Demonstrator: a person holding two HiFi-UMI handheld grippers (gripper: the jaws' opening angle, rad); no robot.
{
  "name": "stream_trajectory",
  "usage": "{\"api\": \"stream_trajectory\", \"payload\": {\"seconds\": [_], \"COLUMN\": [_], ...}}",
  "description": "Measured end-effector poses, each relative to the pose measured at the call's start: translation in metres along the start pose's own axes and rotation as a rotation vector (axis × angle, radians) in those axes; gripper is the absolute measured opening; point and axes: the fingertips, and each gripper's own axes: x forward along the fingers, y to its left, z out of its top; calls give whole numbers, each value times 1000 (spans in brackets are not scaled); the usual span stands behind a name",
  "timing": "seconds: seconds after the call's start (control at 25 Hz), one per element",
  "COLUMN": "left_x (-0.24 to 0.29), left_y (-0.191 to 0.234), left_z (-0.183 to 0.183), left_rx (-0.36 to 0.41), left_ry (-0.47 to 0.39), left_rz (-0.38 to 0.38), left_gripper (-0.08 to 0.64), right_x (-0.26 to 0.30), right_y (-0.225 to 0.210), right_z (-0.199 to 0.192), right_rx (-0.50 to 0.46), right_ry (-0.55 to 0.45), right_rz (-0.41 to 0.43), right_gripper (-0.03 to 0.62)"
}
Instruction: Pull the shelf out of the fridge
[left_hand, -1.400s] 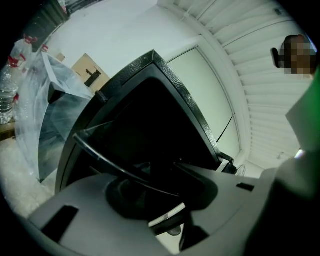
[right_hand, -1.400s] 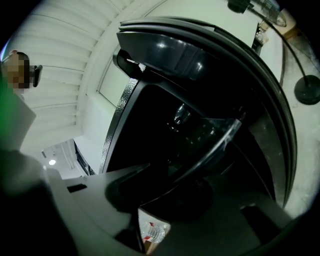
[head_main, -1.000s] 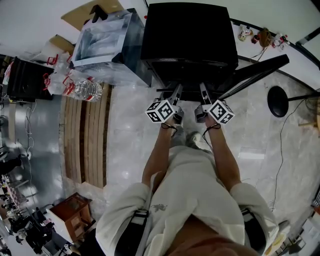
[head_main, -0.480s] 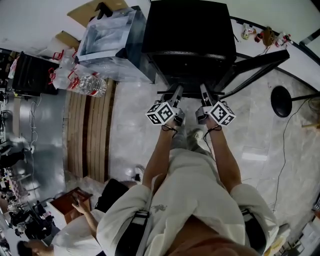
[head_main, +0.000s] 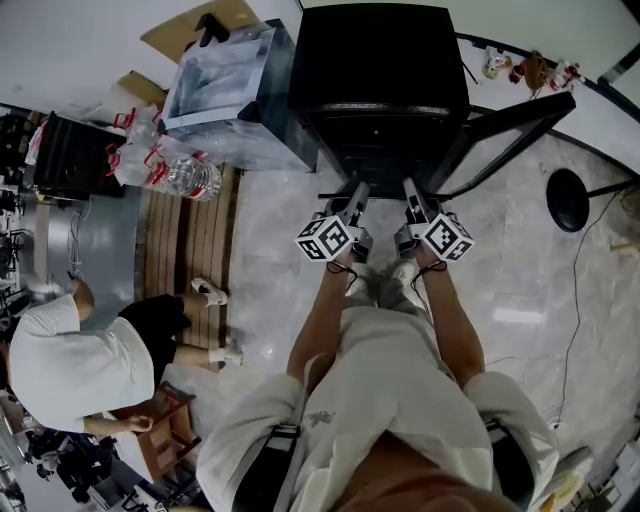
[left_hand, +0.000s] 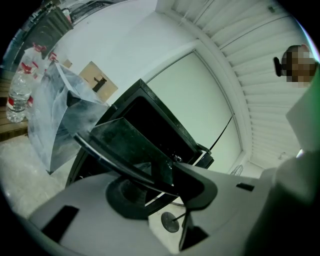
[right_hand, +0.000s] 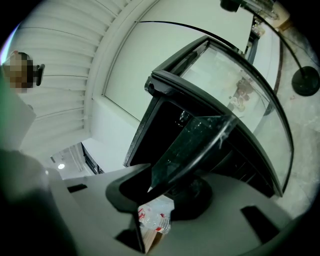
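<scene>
The black fridge (head_main: 380, 80) stands in front of me with its glass door (head_main: 510, 125) swung open to the right. The glass shelf's front edge (head_main: 382, 193) pokes out of the fridge's opening. My left gripper (head_main: 352, 195) is shut on the left part of that edge, my right gripper (head_main: 412, 192) on the right part. In the left gripper view the dark-rimmed glass shelf (left_hand: 120, 140) runs into the closed jaws of the left gripper (left_hand: 165, 175). In the right gripper view the shelf (right_hand: 195, 140) is likewise pinched by the right gripper (right_hand: 160, 185).
A clear plastic box (head_main: 215, 85) stands left of the fridge, with water bottles (head_main: 185, 178) beside it and a wooden pallet (head_main: 185, 260) on the floor. A person in a white shirt (head_main: 70, 365) crouches at lower left. A round black stand base (head_main: 568, 198) sits at right.
Both grippers, still closed on the shelf edge, have shifted slightly toward me. A person in a white shirt has come into view at the lower left.
</scene>
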Motion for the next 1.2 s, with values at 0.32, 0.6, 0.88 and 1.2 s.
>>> {"api": "stream_trajectory", "payload": {"seconds": [0.32, 0.6, 0.88, 1.2], "left_x": [-21, -53, -89, -113], "left_y": [-9, -25, -38, -49], "left_z": [0, 7, 16, 13], "left_rx": [-14, 19, 38, 43], "left_ry": [-11, -23, -30, -28], "left_rz": [-52, -93, -136, -175], "left_gripper": [143, 141, 143, 143], "right_x": [-20, -45, -68, -92], "right_y": [20, 47, 82, 99], "right_z": [-7, -15, -28, -37], "right_rx": [-18, -33, -59, -88], "right_ry": [-35, -69, -87, -101], "right_rz": [9, 29, 42, 31], "right_gripper": [93, 92, 92, 95]}}
